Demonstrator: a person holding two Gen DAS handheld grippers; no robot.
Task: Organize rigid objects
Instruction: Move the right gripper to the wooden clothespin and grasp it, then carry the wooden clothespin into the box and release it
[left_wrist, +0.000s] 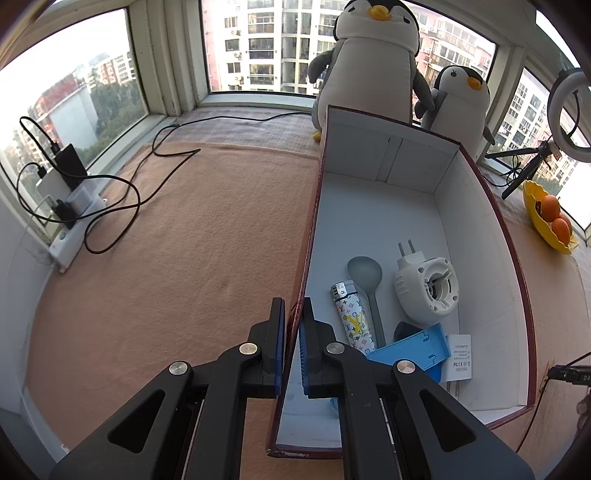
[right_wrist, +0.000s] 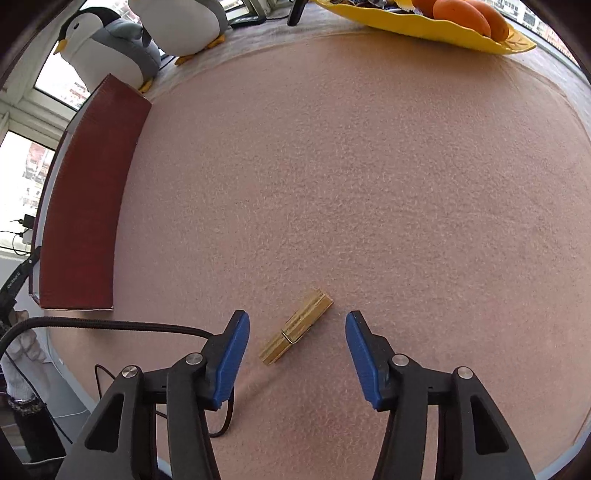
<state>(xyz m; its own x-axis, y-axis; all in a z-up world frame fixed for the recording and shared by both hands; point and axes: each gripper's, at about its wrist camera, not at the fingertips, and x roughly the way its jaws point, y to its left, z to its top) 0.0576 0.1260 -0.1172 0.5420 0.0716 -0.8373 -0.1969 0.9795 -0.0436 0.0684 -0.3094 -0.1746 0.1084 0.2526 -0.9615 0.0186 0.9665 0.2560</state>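
My left gripper (left_wrist: 293, 314) is shut on the left wall of a dark red box (left_wrist: 308, 236) with a white inside. In the box lie a grey spoon (left_wrist: 365, 280), a patterned lighter (left_wrist: 352, 319), a white plug-in device (left_wrist: 428, 288), a blue plastic piece (left_wrist: 410, 350) and a white adapter (left_wrist: 460, 356). My right gripper (right_wrist: 295, 332) is open, low over the pink cloth, its fingers on either side of a wooden clothespin (right_wrist: 295, 326) that lies on the cloth. The box (right_wrist: 85, 206) stands to the left in the right wrist view.
Two plush penguins (left_wrist: 369, 62) stand behind the box. A yellow dish with oranges (right_wrist: 443, 26) sits at the far right. Chargers and black cables (left_wrist: 66, 192) lie at the left by the window. A ring light on a tripod (left_wrist: 569, 110) stands at the right.
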